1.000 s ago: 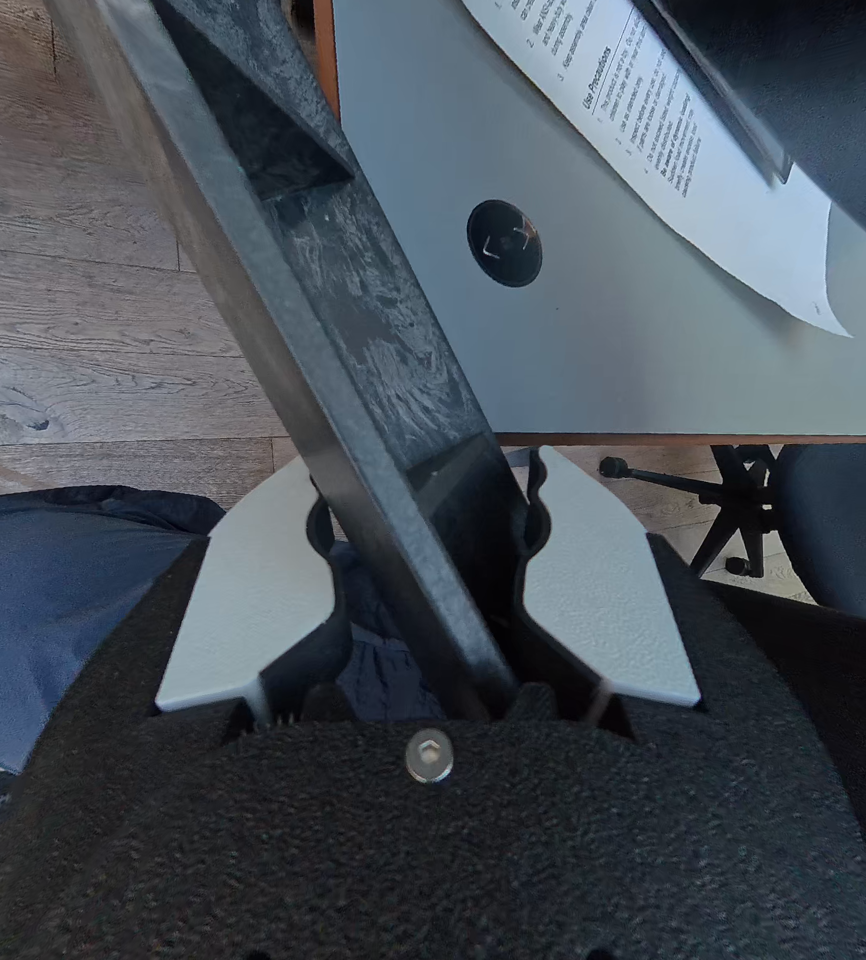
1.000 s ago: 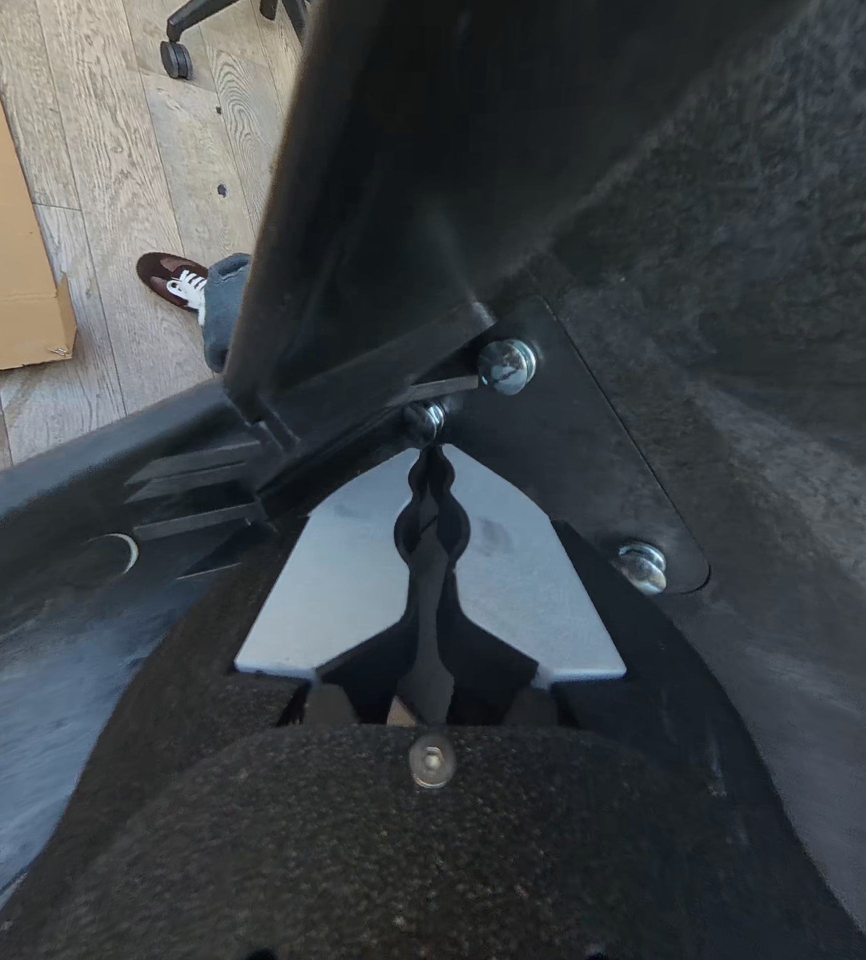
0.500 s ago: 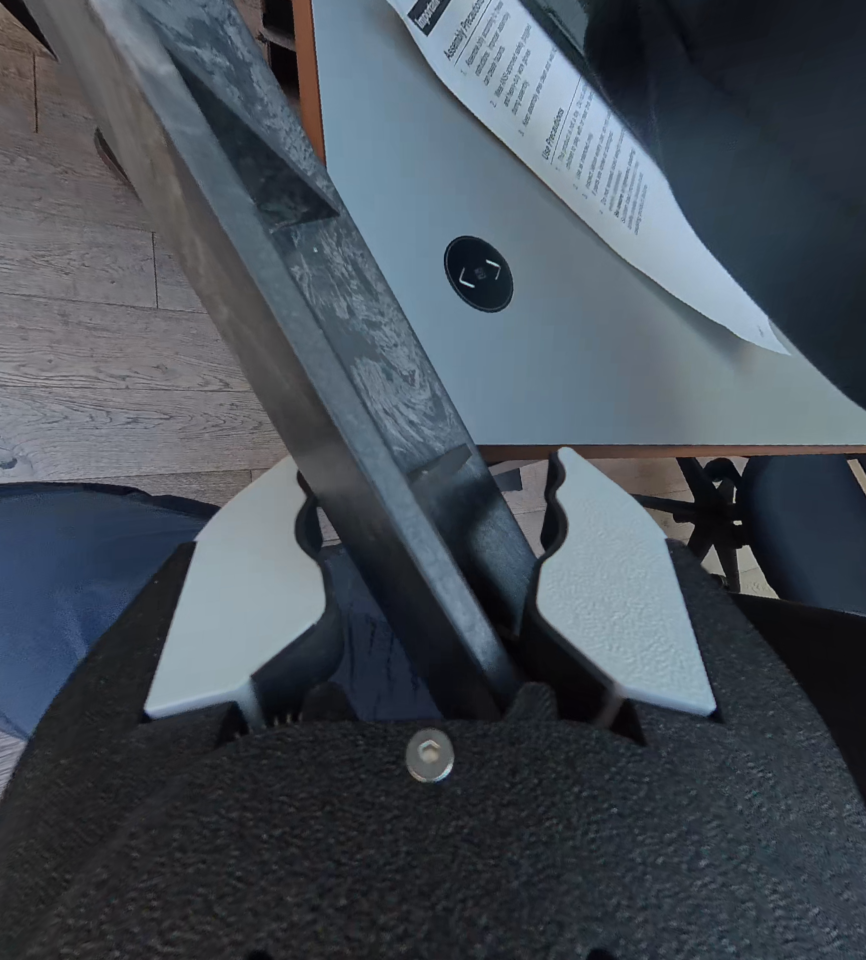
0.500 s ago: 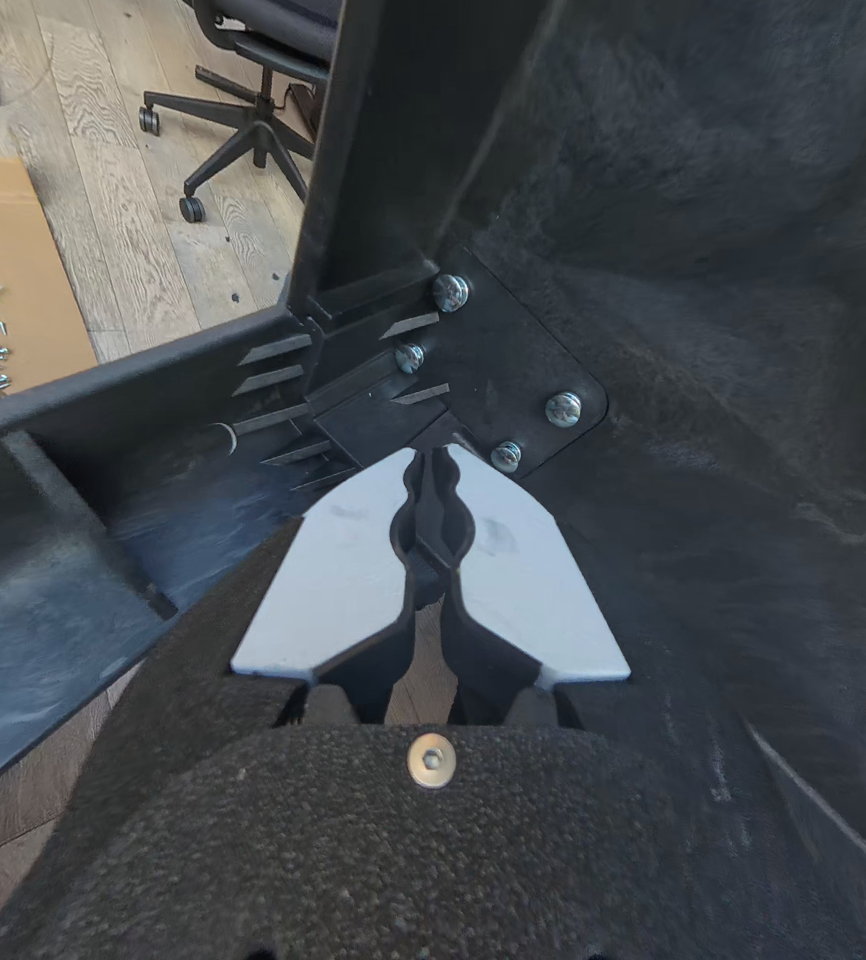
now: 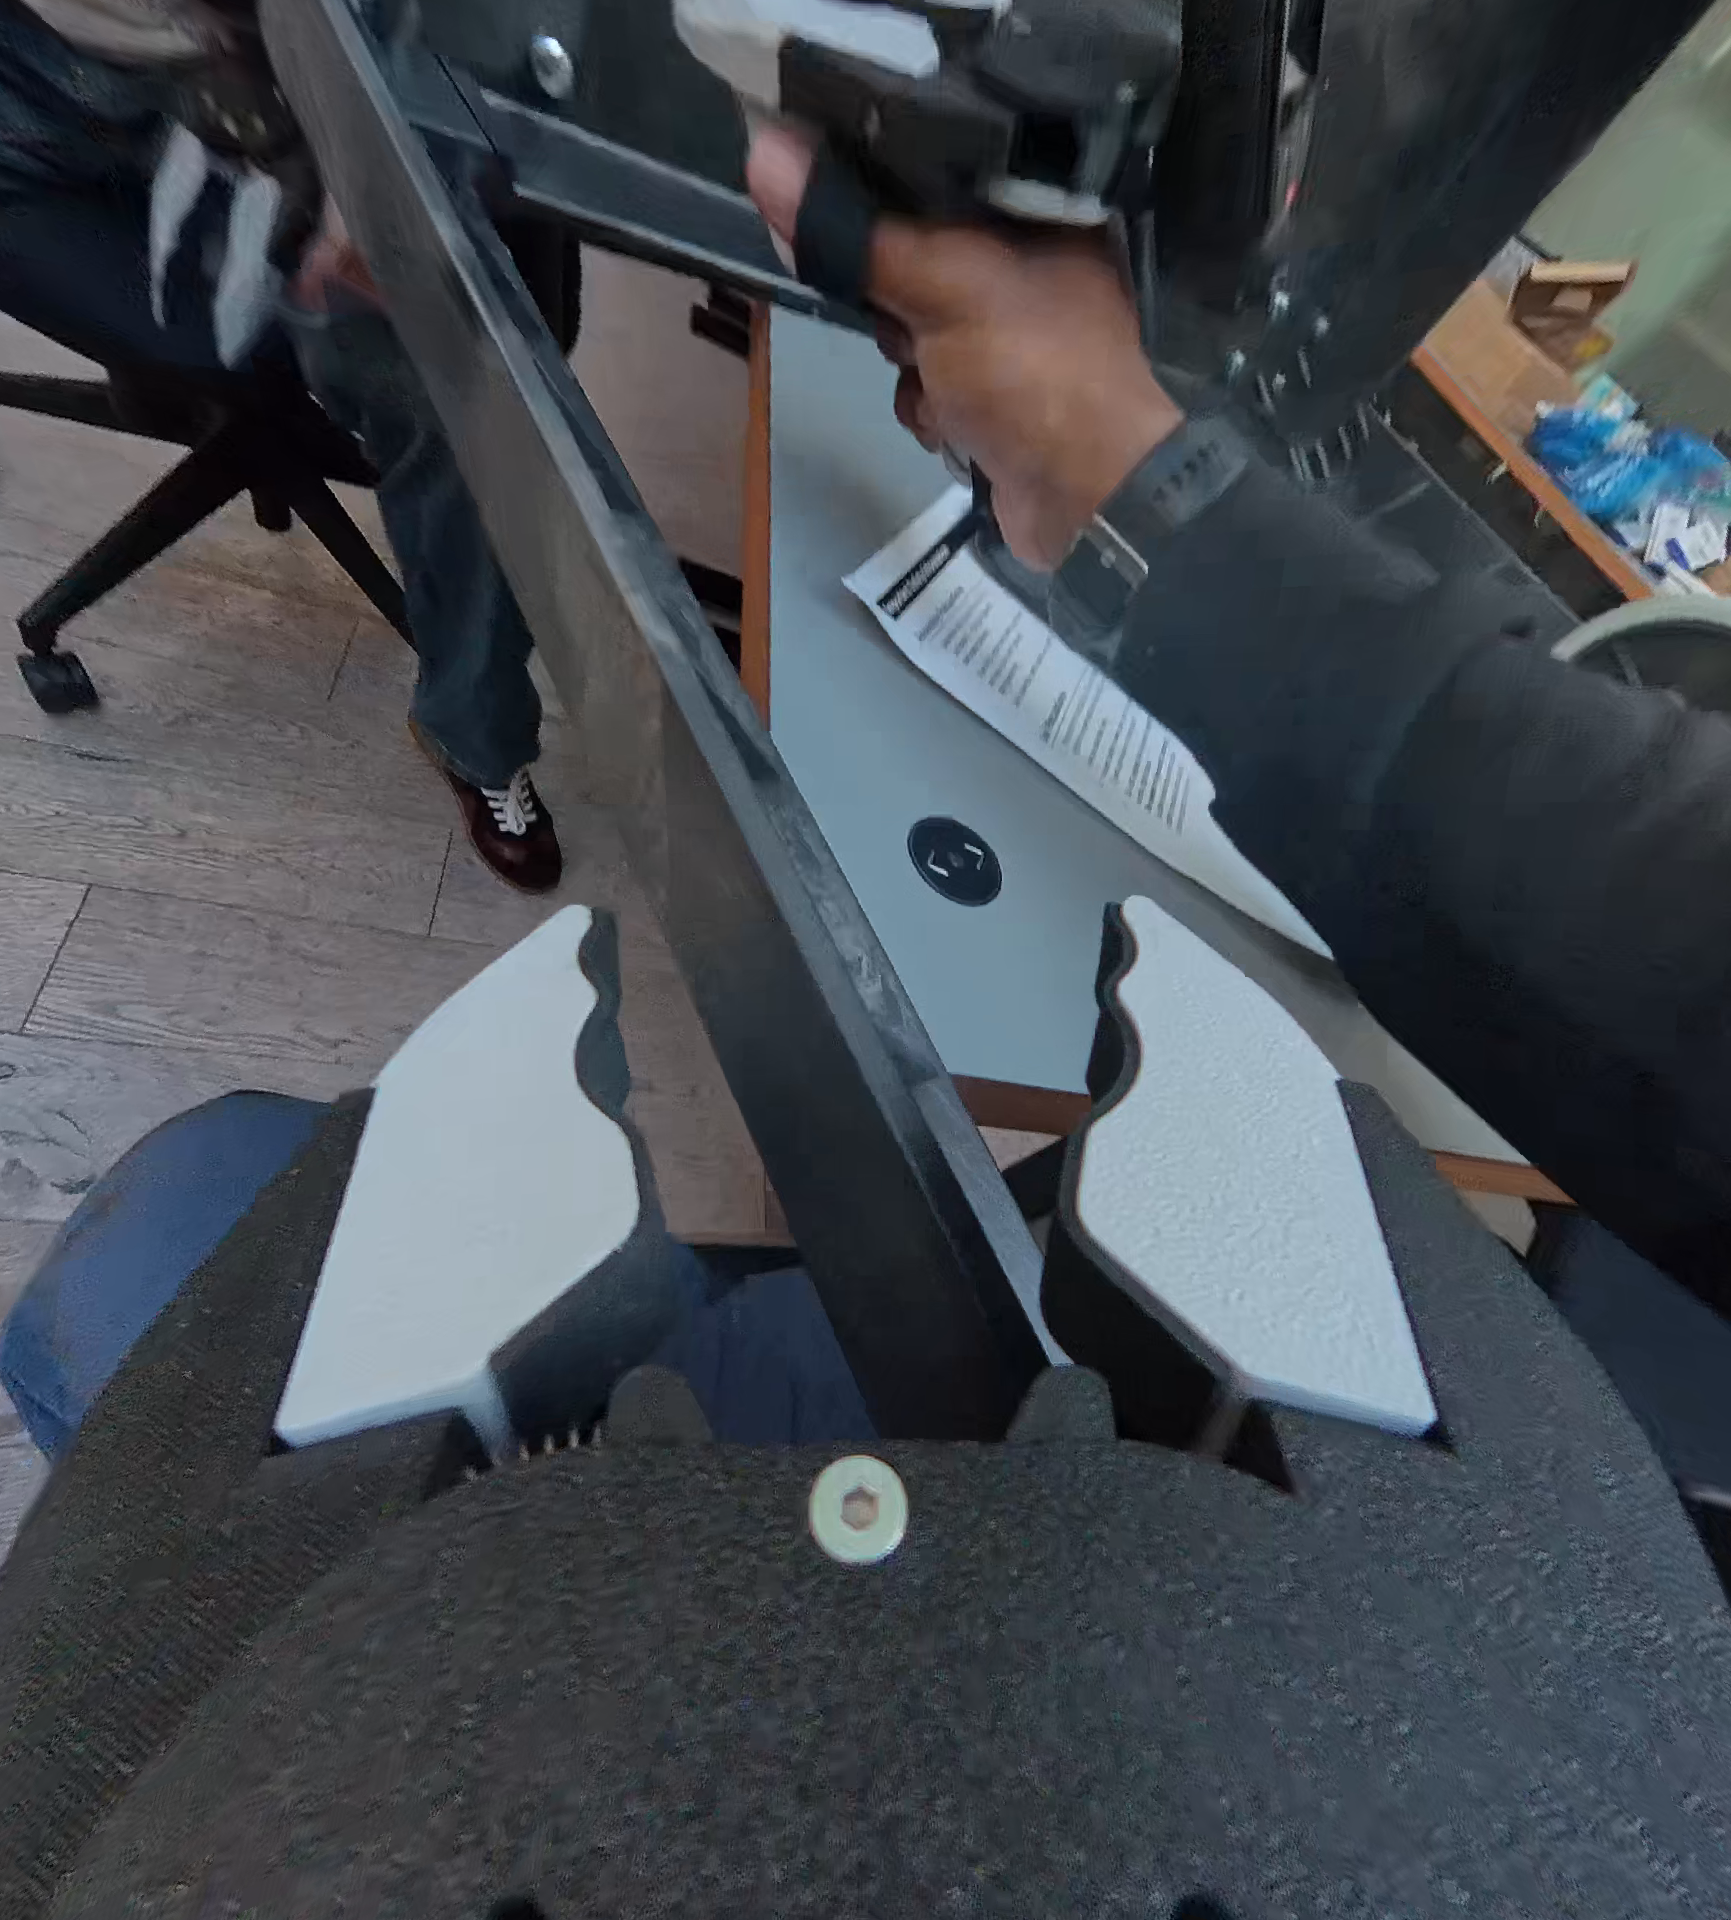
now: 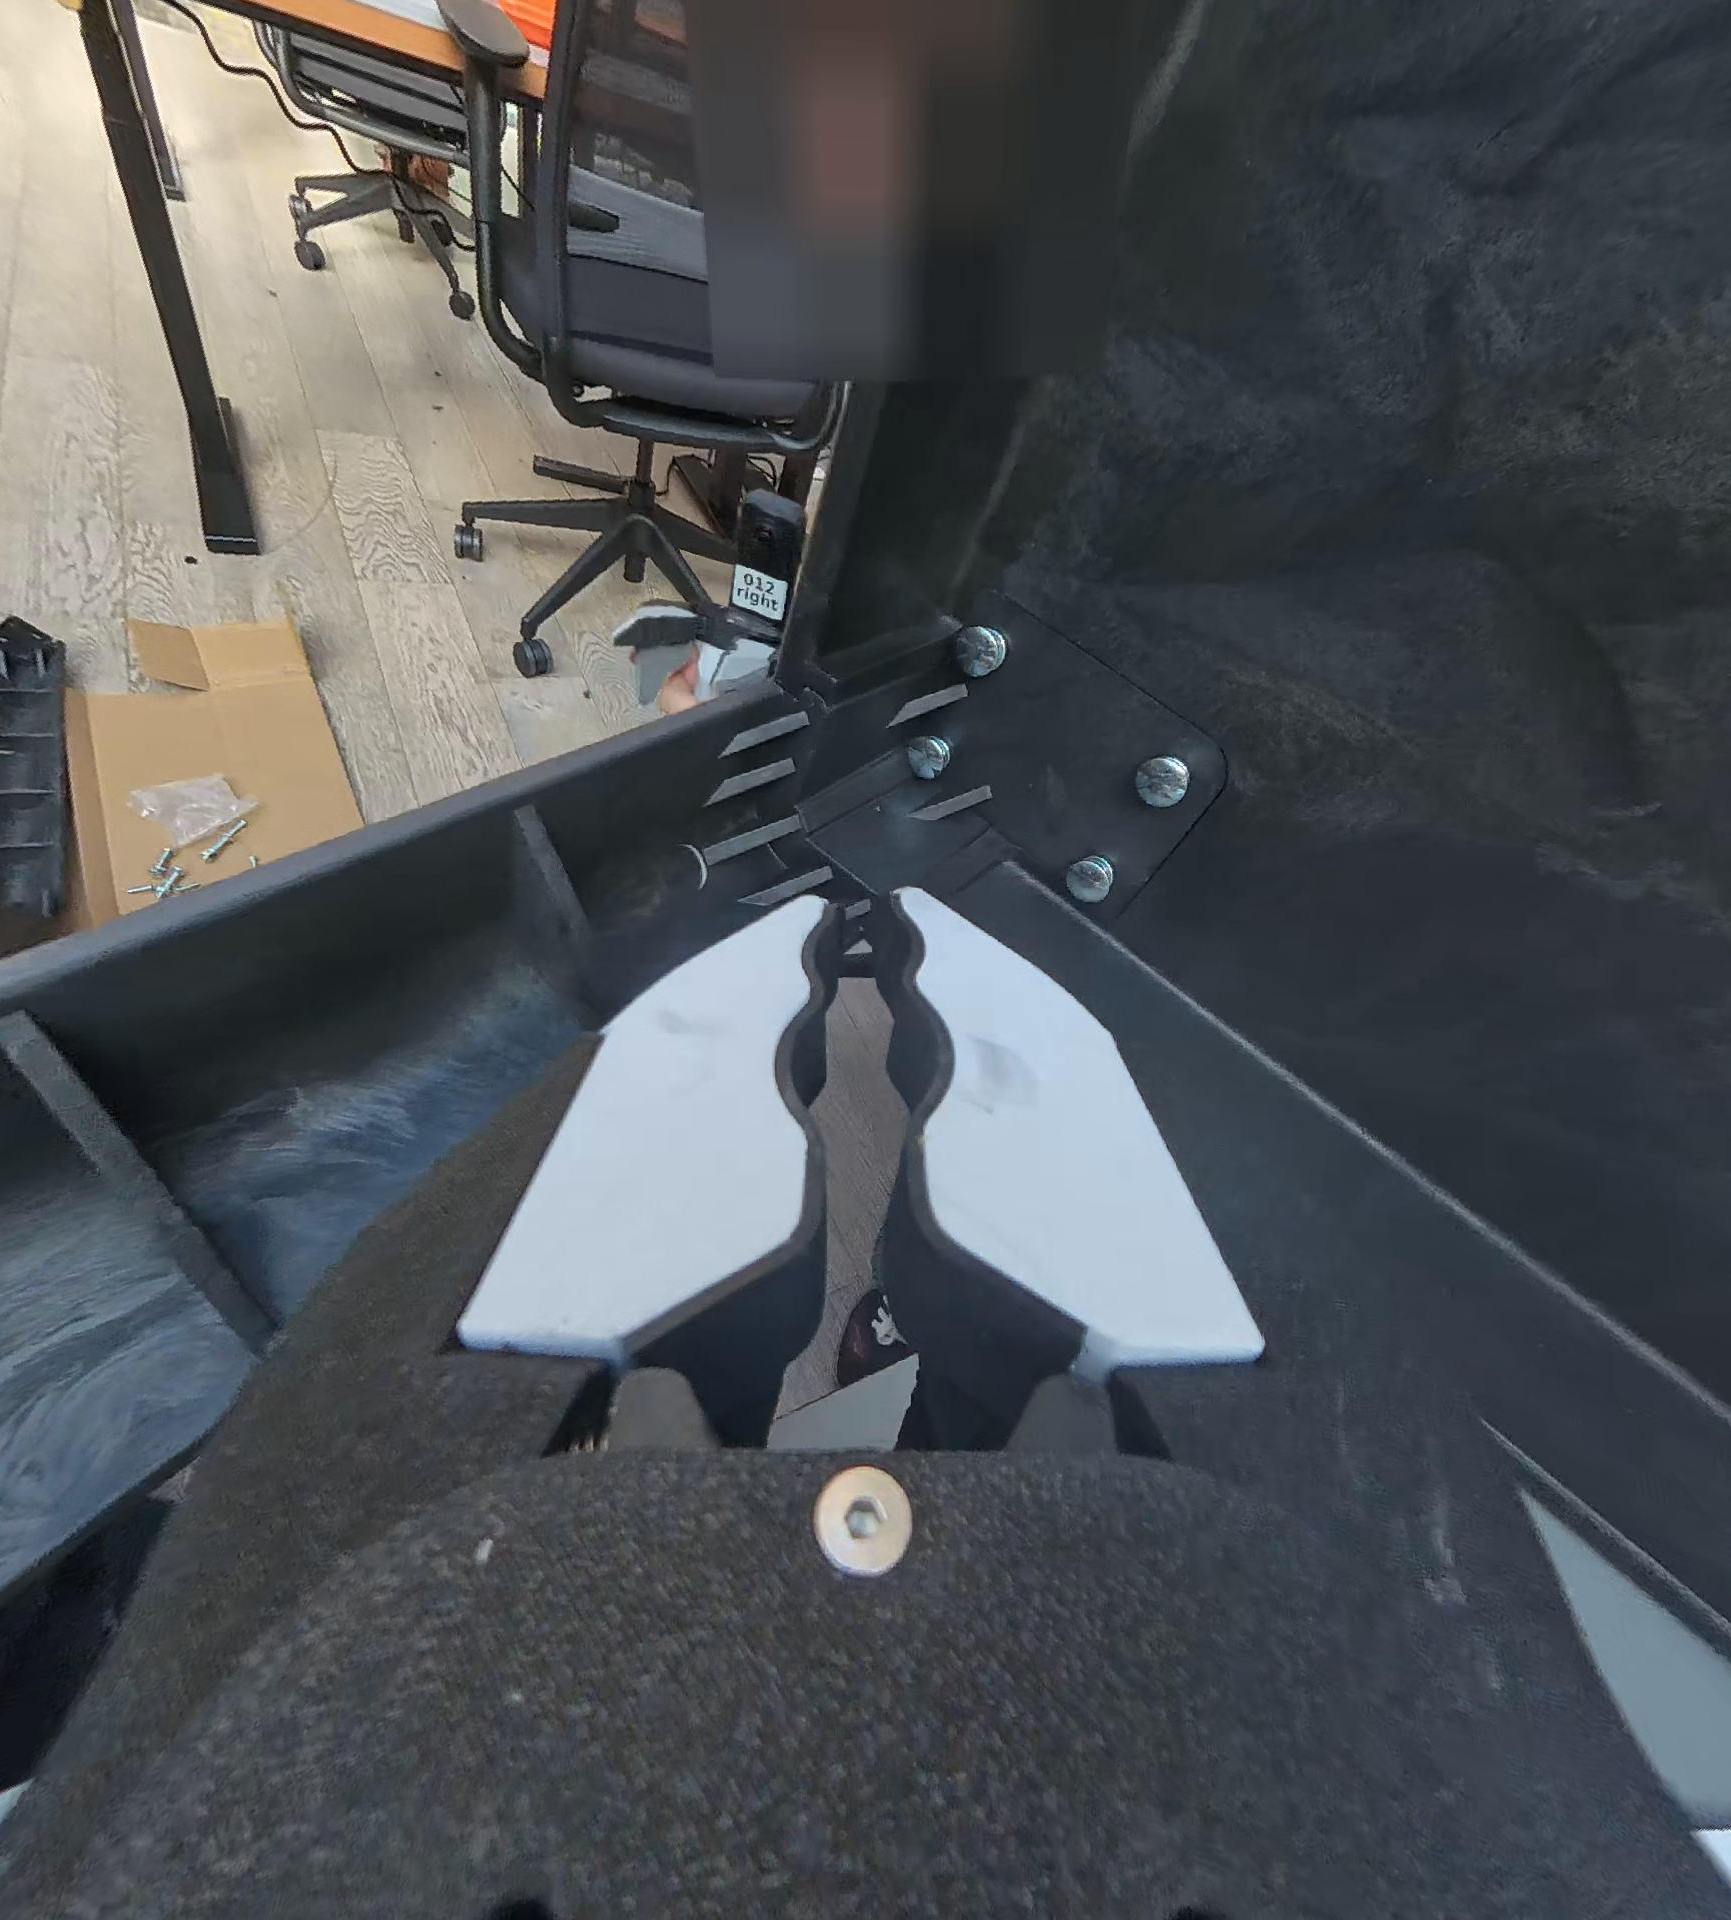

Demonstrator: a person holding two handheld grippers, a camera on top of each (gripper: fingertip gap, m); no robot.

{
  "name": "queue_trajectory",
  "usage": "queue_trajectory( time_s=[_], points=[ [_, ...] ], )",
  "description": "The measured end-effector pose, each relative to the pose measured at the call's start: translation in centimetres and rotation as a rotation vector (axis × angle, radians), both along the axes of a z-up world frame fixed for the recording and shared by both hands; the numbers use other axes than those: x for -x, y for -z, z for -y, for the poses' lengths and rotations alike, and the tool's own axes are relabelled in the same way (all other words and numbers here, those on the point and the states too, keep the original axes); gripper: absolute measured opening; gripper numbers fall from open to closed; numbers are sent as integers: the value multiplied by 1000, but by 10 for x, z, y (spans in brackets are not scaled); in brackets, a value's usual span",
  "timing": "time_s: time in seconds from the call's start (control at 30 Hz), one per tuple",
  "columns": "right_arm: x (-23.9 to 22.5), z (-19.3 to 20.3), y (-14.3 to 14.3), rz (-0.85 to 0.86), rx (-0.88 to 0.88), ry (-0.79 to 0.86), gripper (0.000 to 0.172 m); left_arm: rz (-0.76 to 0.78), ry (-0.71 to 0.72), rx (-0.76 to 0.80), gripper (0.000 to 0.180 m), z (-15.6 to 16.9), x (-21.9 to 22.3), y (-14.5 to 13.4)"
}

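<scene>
Left tool is spread wide; a black bar runs diagonally through the gap, long axis up-left, clear of both fingertips. Right tool is nearly closed, nothing held, tips just beside a bolted bracket.

Both cams ride right on the grippers, looking forward along the fingers. The left wrist one sits close against a long black plastic arm, facing out over a grey desk and wood floor. The right wrist one is pressed near a black bracket — facing the floor and office chair beyond. Shared bit — the black chair part.
</scene>
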State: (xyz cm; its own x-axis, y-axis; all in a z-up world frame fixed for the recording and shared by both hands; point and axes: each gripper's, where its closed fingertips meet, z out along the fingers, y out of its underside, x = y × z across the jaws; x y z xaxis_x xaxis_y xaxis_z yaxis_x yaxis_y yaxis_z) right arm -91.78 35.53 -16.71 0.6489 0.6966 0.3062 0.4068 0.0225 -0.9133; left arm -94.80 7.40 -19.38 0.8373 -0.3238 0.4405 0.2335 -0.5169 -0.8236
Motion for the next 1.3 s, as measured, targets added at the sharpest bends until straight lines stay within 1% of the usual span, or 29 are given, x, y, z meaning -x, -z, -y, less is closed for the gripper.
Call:
queue_trajectory(
  time_s=[0.1, 0.17, 0.23, 0.3, 0.37, 0.43, 0.5, 0.57, 0.6, 0.67, 0.8, 0.9, 0.97, 1.03, 1.1, 1.13, 1.17, 1.23, 1.27, 1.3],
  points=[
    [1, 7, -1, -18, -18, -11, 6, 15, -109, -146, 87, -2, 26, -29],
    [3, 10, -1, -37, -22, -21, 6, -11, -162, -280, 87, -1, 38, -51],
    [5, 12, 1, -53, -20, -28, 6, -87, -207, -471, 88, 2, 45, -77],
    [8, 15, 5, -67, -17, -38, 6, -169, -226, -622, 87, 5, 44, -97],
    [10, 17, 9, -74, -14, -45, 6, -220, -222, -697, 77, 5, 39, -108],
    [11, 19, 15, -80, -12, -48, 6, -252, -239, -746, 61, 3, 38, -116],
    [9, 21, 19, -87, -12, -50, 6, -263, -243, -767, 58, 0, 38, -119],
    [8, 23, 19, -102, -19, -53, 6, -265, -241, -718, 62, -6, 40, -113],
    [7, 25, 16, -108, -34, -56, 6, -246, -232, -693, 68, -8, 41, -109],
    [8, 31, 9, -95, -61, -63, 6, -198, -215, -661, 72, -9, 43, -103],
    [17, 53, -8, -35, -126, -88, 7, -189, -193, -689, 74, -1, 53, -90],
    [28, 82, -21, -57, -95, -121, 8, -189, -177, -682, 75, 3, 64, -71],
    [32, 102, -26, -75, -63, -141, 8, -161, -170, -657, 76, 5, 71, -55],
    [23, 108, -25, -25, -63, -132, 10, -147, -162, -626, 76, 7, 76, -41],
    [-17, 85, -27, 97, -86, -36, 10, -161, -140, -602, 76, 11, 77, -30],
    [-46, 65, -26, 149, -49, 9, 11, -174, -128, -591, 76, 14, 77, -25],
    [-78, 43, -22, 164, 37, 41, 11, -186, -117, -577, 76, 16, 77, -20],
    [-130, -2, -10, 44, 267, 54, 14, -185, -110, -563, 76, 19, 79, -11],
    [-150, -20, 1, 7, 375, 46, 14, -167, -111, -558, 76, 20, 80, -7],
    [-166, -35, 17, 25, 459, 41, 15, -144, -110, -554, 75, 21, 81, -3]
  ],
)
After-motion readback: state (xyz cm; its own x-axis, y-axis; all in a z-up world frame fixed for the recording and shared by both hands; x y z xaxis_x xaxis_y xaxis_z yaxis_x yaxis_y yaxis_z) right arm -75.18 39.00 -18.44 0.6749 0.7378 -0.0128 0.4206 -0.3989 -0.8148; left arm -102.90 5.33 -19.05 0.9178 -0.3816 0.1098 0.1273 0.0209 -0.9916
